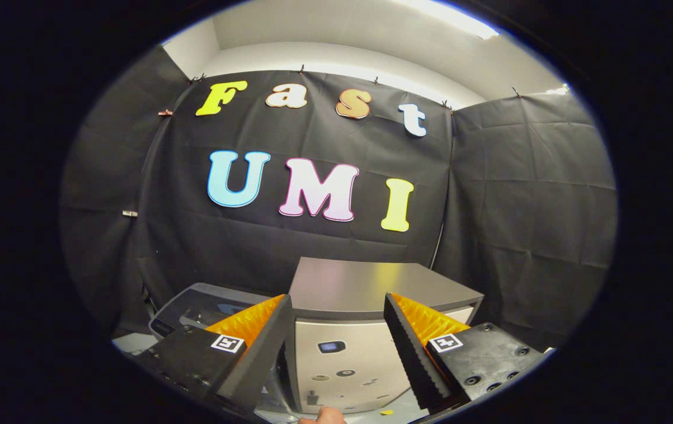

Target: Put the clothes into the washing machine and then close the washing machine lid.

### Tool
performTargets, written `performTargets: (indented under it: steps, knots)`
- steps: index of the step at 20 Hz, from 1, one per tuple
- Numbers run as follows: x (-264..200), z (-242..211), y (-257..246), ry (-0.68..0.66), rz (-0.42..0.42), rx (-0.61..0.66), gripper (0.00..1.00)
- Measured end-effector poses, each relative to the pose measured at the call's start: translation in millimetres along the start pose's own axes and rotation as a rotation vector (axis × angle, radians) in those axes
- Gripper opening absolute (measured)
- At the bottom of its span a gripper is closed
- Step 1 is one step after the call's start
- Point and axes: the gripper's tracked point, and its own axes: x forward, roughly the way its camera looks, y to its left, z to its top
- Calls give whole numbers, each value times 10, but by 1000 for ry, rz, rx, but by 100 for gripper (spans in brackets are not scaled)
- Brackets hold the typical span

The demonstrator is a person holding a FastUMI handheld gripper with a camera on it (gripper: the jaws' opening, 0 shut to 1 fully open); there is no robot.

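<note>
My gripper (337, 296) is open and held high, its fingers wide apart with nothing between them. Beyond the fingers and in the gap between them stands a box-shaped unit with a flat dark-grey top (371, 285) and a pale front panel (342, 371) that carries a small dark window. To its left a rounded grey appliance (195, 306) with a dark top surface is partly hidden behind my left finger (254, 335). I cannot tell which of the two is the washing machine.
Black cloth walls (524, 194) close the booth behind and to both sides, close to the two units. A person's fingertip (323, 417) shows low down below the pale panel. A small yellow scrap (386, 412) lies on the light surface nearby.
</note>
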Motion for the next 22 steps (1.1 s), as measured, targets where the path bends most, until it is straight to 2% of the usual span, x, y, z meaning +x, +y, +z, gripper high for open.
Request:
performTargets:
  steps: [12, 22]
  knots:
    - [-57, -228, 45, 29, 76, 108, 98]
    - [-159, -153, -105, -2, 31, 114, 98]
